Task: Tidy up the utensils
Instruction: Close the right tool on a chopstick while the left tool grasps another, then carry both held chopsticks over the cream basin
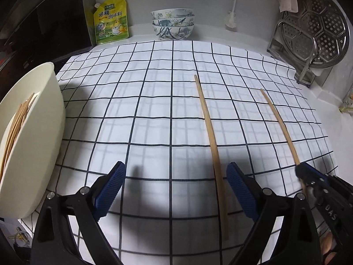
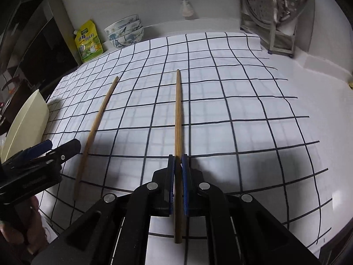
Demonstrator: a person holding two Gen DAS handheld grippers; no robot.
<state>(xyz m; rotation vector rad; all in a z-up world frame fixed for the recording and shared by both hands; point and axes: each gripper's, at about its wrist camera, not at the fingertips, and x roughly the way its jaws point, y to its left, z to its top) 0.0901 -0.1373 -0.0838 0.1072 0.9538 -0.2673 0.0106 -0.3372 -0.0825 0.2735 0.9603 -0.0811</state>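
— The right gripper (image 2: 178,161) has its jaws pinched narrow on one chopstick (image 2: 178,119), gripped near its lower end, so the long tip sticks out far ahead. I'd keep that tip high on the way over or it will drag the checked cloth (image 2: 242,110).

— Over to where?

— The cream holder (image 1: 33,132) at the left edge, I'd guess; a bundle of chopsticks (image 1: 17,121) already leans in it.

— And the left gripper (image 1: 176,185)?

— Wide and empty, low over the near cloth. The second chopstick (image 1: 210,137) lies between its jaws, untouched.

— Anything in the way?

— That left gripper sits in the path to the holder. The stacked bowls (image 1: 172,23), seasoning pouch (image 1: 111,21) and steamer rack (image 1: 313,28) stand far back, well clear.
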